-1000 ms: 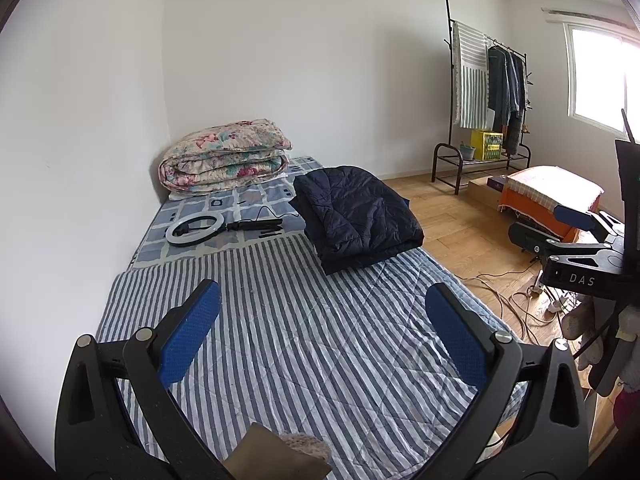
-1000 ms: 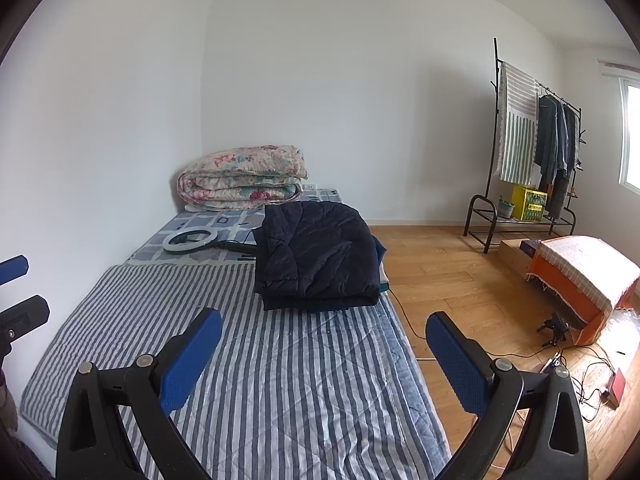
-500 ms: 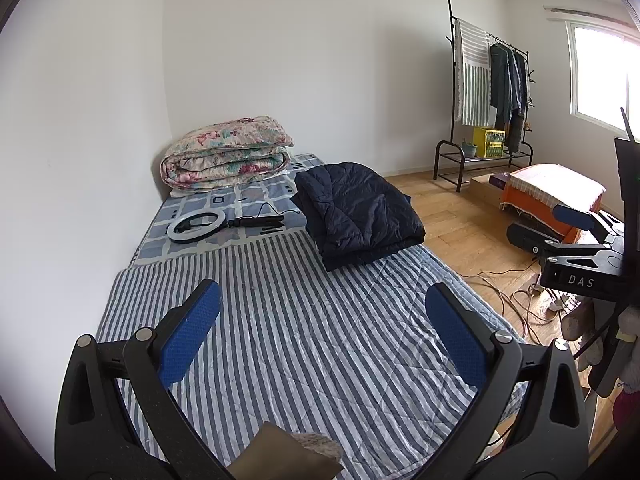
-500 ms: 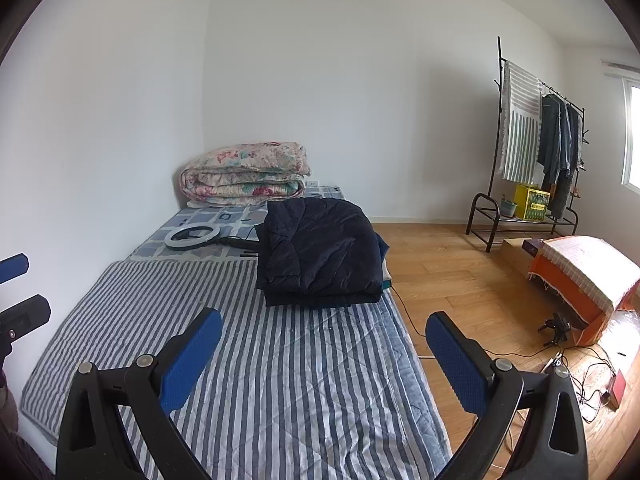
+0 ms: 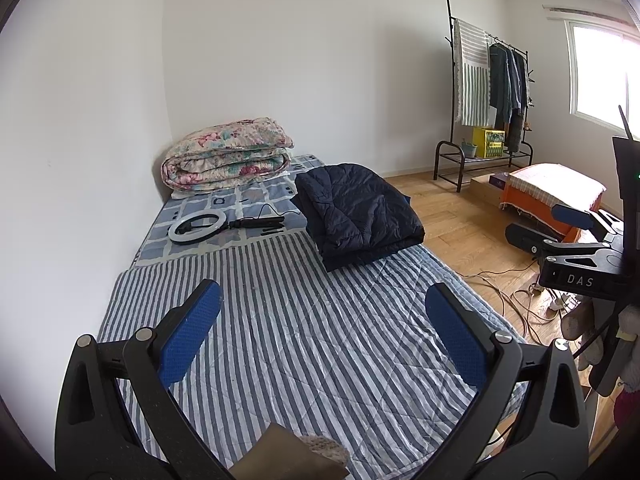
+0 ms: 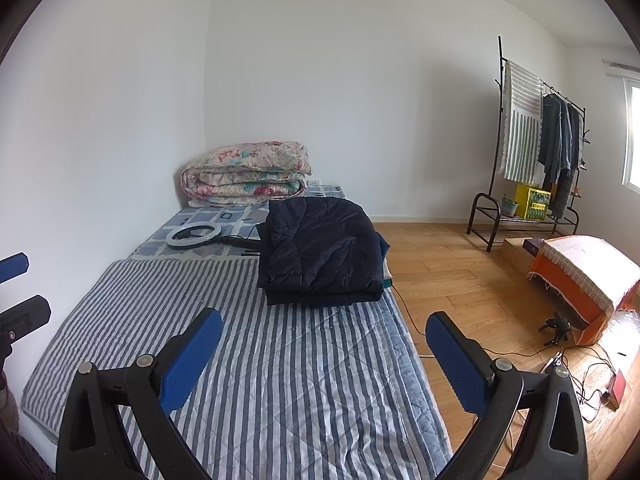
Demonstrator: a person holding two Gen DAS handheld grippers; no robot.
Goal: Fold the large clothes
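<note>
Both grippers spread wide, nothing between the pads, both held above the striped mattress cover.

Left gripper: the folded dark quilted jacket lies well ahead and slightly right of the finger line, on the far right part of the bed. Right gripper: the same jacket is almost dead ahead, centred between the fingers and well apart from them.

The jacket sits on a stack; a teal edge shows under it at its right side in the right view only.

The left view alone shows the right gripper's body at far right, with "DAS" printed on it, and a tan item at the bottom edge, which I can't identify. The right view alone shows a blue pad of the left gripper at the left edge.

Beyond the jacket: ring light, floral quilt against the wall.
</note>
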